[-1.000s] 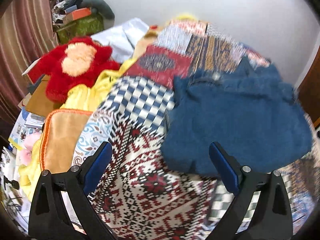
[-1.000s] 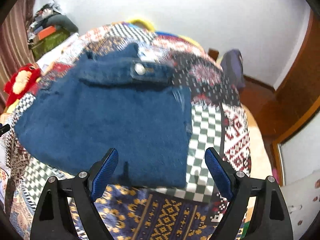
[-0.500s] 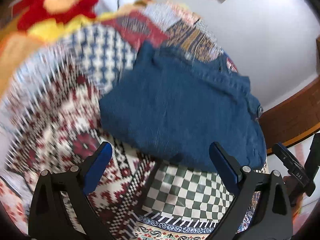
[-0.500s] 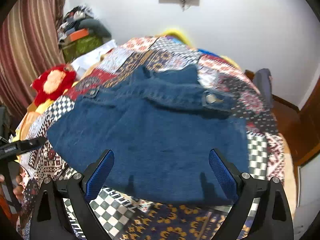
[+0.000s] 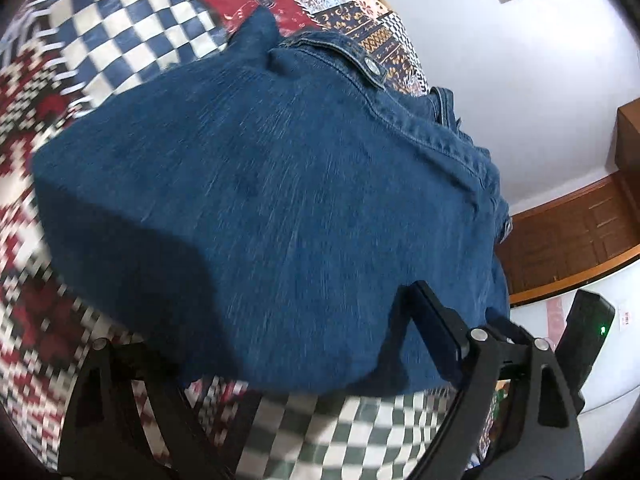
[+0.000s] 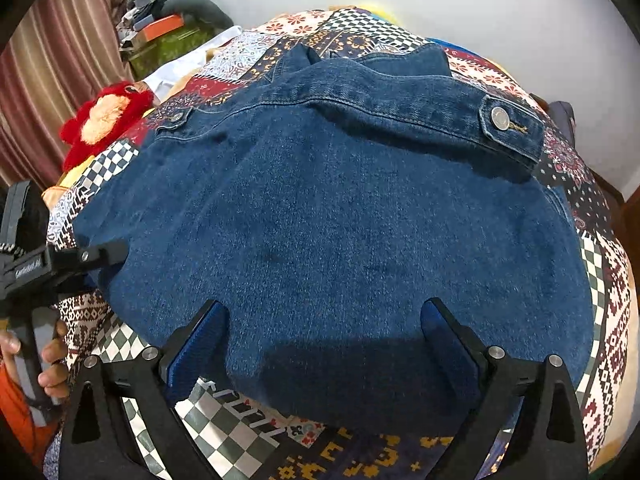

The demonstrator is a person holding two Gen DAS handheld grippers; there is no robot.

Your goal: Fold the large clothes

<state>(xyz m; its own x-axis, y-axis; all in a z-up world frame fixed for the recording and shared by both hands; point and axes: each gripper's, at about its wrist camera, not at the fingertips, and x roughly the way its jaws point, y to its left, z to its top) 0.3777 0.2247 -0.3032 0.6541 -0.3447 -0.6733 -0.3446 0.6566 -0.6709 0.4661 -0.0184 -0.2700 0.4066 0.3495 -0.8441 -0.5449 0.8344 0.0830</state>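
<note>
You have a patchwork quilt (image 6: 600, 280) covering the bed. A red plush toy (image 6: 104, 120) lies at its left edge, near striped curtains (image 6: 52, 60). A cluttered pile (image 6: 168, 20) sits against the white wall (image 6: 520, 12).

We see a bed covered by a patchwork bedspread (image 6: 592, 280) of checkered and ornamental panels. A plain white wall (image 6: 500, 8) stands behind it. A striped curtain (image 6: 52, 64) hangs at the left. Beside the curtain, we note a green box (image 6: 168, 46) under piled clutter. A red plush toy (image 6: 104, 118) lies at the bed's left edge. Brown wooden panelling (image 5: 568, 232) adjoins the wall (image 5: 520, 80).
</note>
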